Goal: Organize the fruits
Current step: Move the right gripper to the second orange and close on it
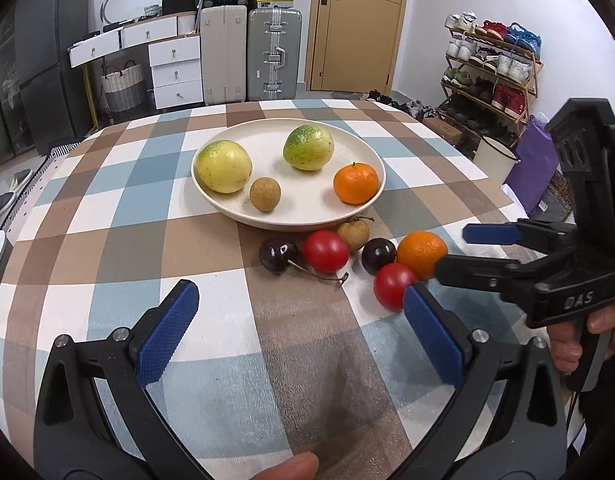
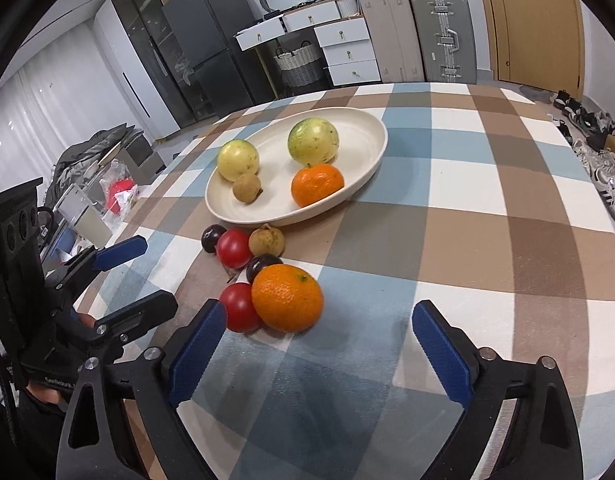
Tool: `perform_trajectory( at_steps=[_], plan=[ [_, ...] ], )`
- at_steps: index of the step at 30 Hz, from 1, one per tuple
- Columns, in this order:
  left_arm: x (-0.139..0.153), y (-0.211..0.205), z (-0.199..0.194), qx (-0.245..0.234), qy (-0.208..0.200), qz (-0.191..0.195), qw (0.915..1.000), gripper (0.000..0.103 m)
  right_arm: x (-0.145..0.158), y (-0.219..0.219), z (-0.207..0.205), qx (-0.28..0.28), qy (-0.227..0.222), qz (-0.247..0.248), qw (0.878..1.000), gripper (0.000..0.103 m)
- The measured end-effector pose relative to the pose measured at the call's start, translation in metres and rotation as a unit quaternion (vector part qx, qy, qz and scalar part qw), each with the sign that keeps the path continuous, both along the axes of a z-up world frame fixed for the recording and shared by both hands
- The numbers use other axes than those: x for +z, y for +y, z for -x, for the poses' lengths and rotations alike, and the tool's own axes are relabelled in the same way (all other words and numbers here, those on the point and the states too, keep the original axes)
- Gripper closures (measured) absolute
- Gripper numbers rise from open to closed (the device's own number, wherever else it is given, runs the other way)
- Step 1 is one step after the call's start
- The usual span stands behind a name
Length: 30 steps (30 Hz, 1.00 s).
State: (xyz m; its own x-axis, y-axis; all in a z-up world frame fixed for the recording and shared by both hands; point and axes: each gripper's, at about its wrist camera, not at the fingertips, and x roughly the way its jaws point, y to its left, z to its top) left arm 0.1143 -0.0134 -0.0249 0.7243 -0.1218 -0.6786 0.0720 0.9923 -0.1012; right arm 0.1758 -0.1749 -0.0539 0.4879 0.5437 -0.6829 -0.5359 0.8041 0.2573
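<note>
A cream plate [image 1: 359,144] [image 2: 367,128] holds two yellow-green round fruits [image 1: 223,166] [image 1: 308,147], a brown longan [image 1: 264,194] and a mandarin [image 1: 356,183]. On the cloth in front of it lie two dark cherries [image 1: 277,255] [image 1: 378,255], two red tomatoes [image 1: 326,251] [image 1: 393,285], a longan [image 1: 353,233] and an orange [image 1: 421,252] [image 2: 287,298]. My left gripper [image 1: 301,312] is open and empty, near the loose fruit. My right gripper [image 2: 319,340] is open and empty, just short of the orange; it also shows in the left wrist view [image 1: 451,250].
The table wears a checked cloth [image 1: 147,208] [image 2: 487,200]. Behind it stand suitcases [image 1: 273,54], white drawers [image 1: 175,72], a door [image 1: 357,24] and a shoe rack [image 1: 491,68]. Clutter lies on the floor at the left in the right wrist view [image 2: 107,184].
</note>
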Motion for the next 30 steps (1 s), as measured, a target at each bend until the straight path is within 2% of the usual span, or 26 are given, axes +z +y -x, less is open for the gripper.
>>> perform_trajectory(
  at_steps=[7, 9, 16, 21, 23, 30],
  plan=[
    [-0.005, 0.000, 0.000, -0.005, 0.004, 0.007, 1.0000, 0.001, -0.005, 0.013, -0.004, 0.006, 0.010, 0.001, 1.000, 0.025],
    [-0.006, 0.000, -0.001, -0.009, 0.007, 0.011, 0.9999, 0.001, -0.006, 0.015, -0.006, 0.010, 0.014, -0.008, 1.000, 0.027],
    [-0.007, 0.001, -0.003, -0.018, 0.010, 0.024, 0.9995, 0.003, -0.005, 0.016, -0.005, 0.015, 0.021, -0.038, 0.999, 0.047],
    [-0.007, -0.001, -0.003, -0.030, 0.009, 0.028, 0.9991, 0.005, -0.007, 0.011, -0.007, 0.009, 0.032, -0.056, 0.998, 0.053],
    [-0.008, -0.003, -0.004, -0.034, 0.010, 0.028, 0.9990, 0.005, -0.008, 0.009, -0.008, 0.002, 0.033, -0.059, 0.998, 0.060],
    [-0.008, -0.004, -0.004, -0.038, 0.010, 0.027, 0.9989, 0.005, -0.003, -0.003, -0.002, -0.001, 0.037, -0.091, 0.995, 0.062]
  ],
)
